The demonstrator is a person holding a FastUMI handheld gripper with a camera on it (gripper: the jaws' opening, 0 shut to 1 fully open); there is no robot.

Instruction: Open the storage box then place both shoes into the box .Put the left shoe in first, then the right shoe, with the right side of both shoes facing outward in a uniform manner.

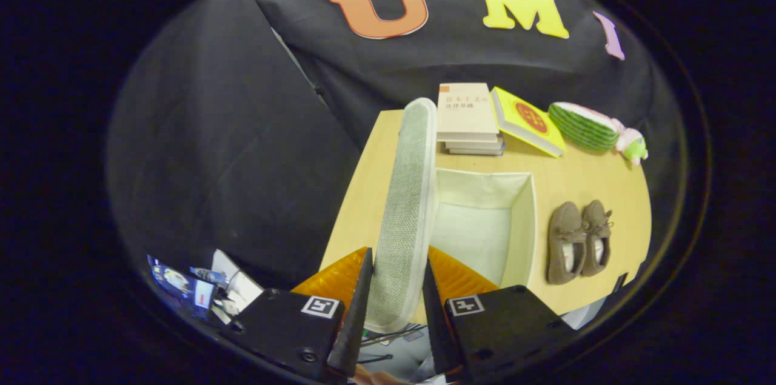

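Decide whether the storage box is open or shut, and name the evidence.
Open. The lid stands raised on edge between the gripper fingers, and the storage box shows its pale, empty inside. Both shoes sit beside it on the table.

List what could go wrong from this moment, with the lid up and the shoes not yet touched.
1. The lid stands raised between the fingers of the tongs; if it slips out, it may drop back over the open box.
2. Swung further back, the lid could knock the stack of books just behind the box.
3. The shoes lie close together beside the box, so picking up the wrong one first seems possible.
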